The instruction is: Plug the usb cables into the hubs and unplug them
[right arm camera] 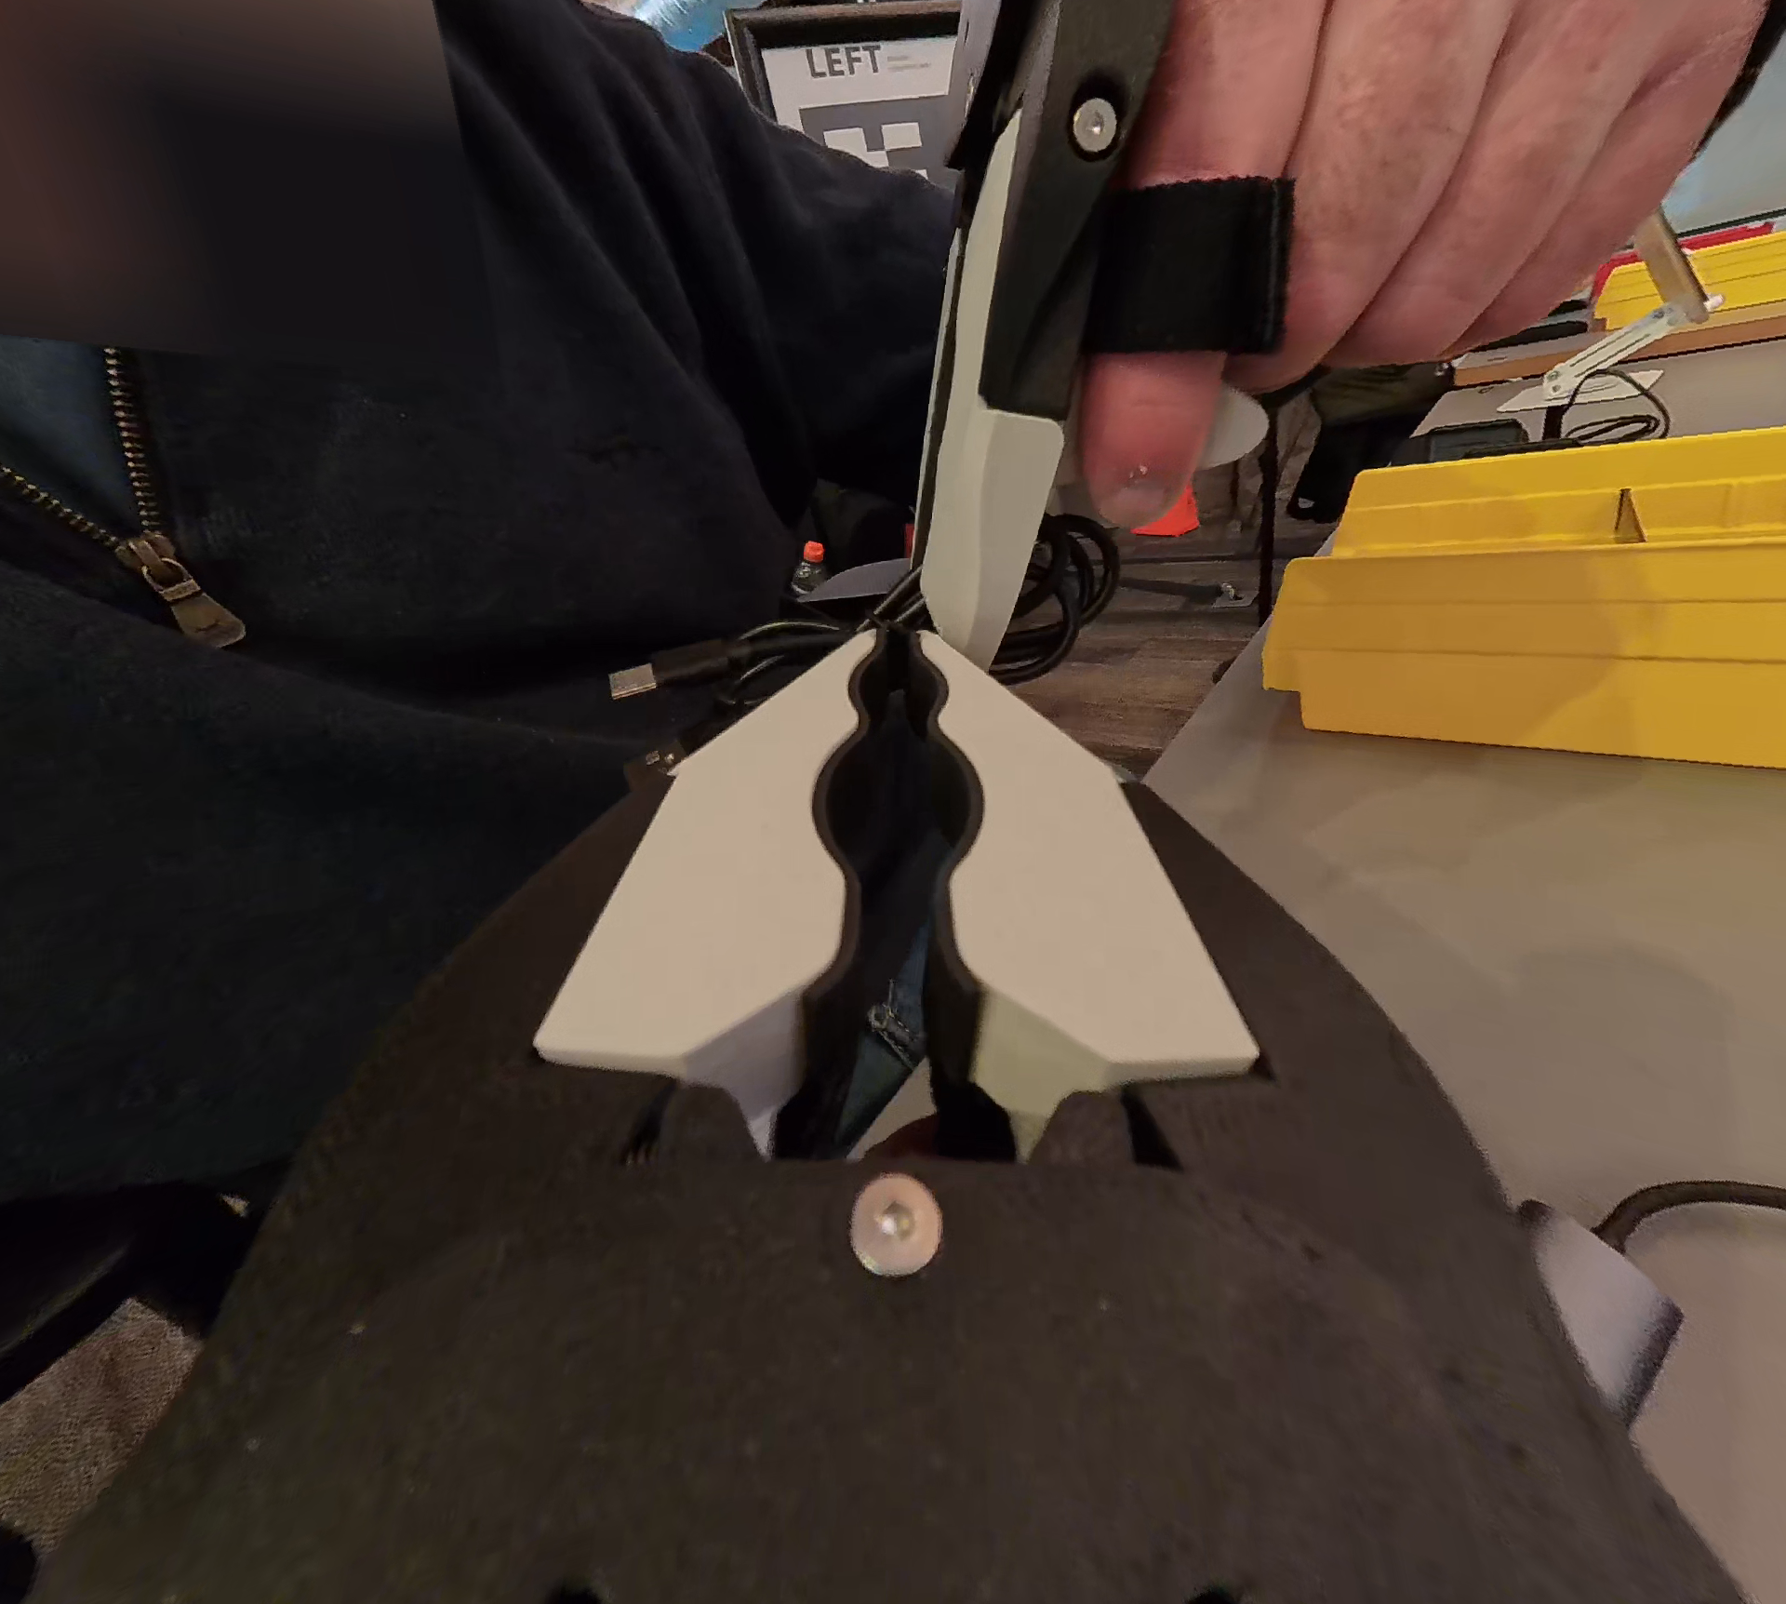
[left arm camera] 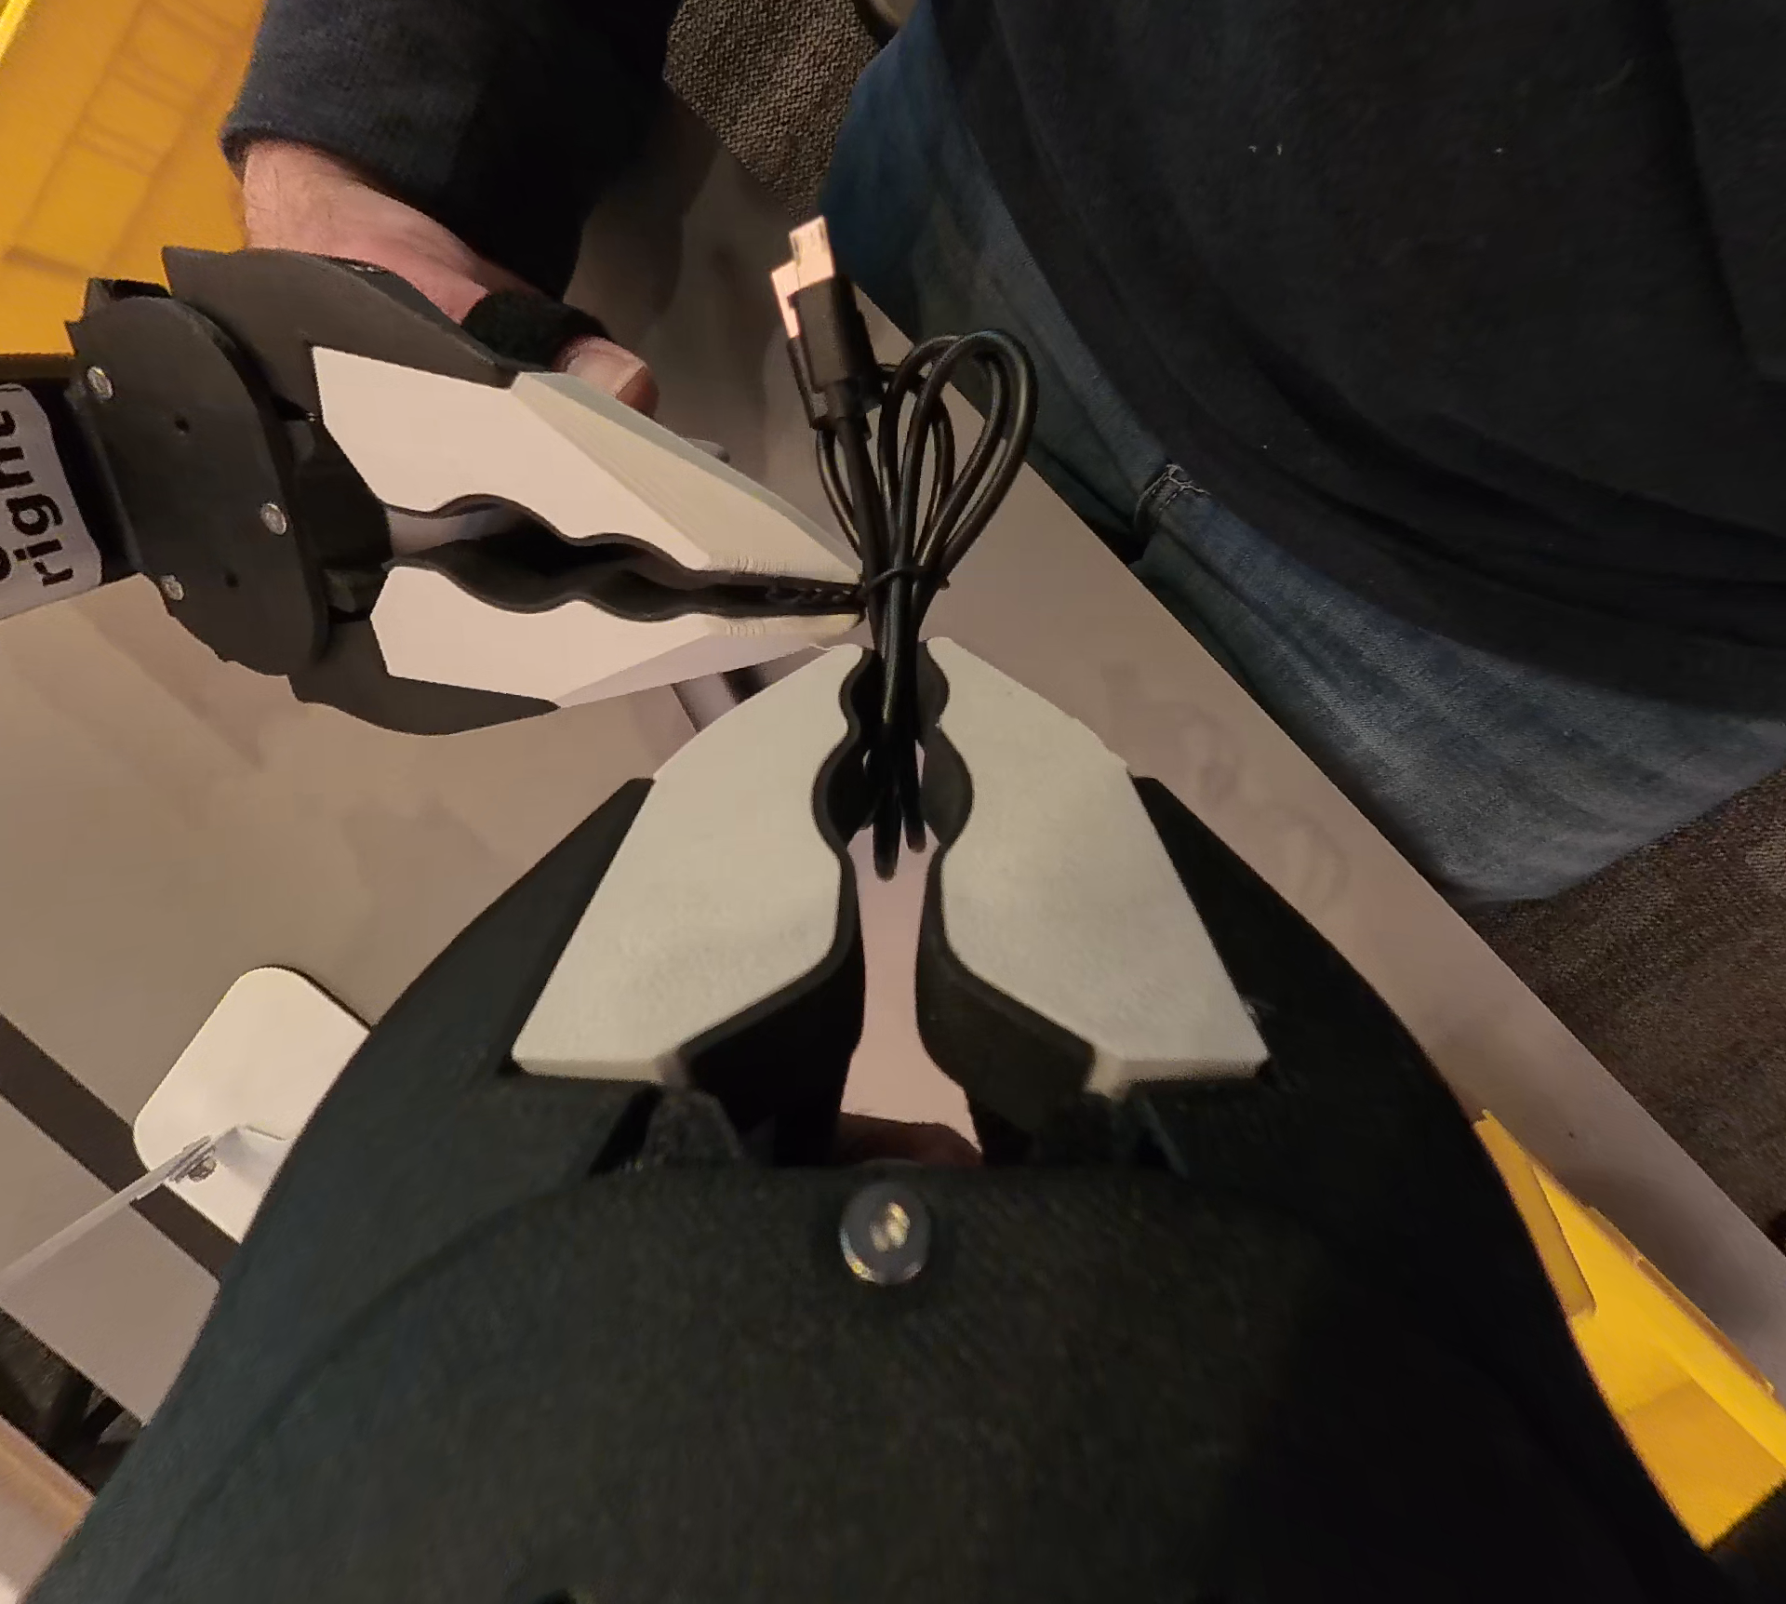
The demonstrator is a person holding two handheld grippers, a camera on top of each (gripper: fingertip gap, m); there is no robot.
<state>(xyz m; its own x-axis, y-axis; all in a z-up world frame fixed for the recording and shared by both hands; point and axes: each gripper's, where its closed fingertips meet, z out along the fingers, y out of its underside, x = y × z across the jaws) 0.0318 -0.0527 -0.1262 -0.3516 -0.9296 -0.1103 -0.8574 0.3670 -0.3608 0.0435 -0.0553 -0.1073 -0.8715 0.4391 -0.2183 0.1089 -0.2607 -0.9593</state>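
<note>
Cable bundle (left arm camera: 894,591) between hand-held gripper (left arm camera: 891,651) fingertips

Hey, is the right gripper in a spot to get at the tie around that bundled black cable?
Probably yes. The right gripper has its tips shut at the thin tie that binds the cable bundle. The left gripper clamps the bundle just below, and nothing lies between them.

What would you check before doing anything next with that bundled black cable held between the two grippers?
1. Left gripper shut on the cable bundle: ok.
2. Right gripper pinching the twist tie: ok.
3. Tie removed so the cable is loose: not ok.
4. Connectors free and unobstructed: ok.
5. Hub in sight for plugging: cannot tell.
6. Bundle held over the table: ok.
</note>
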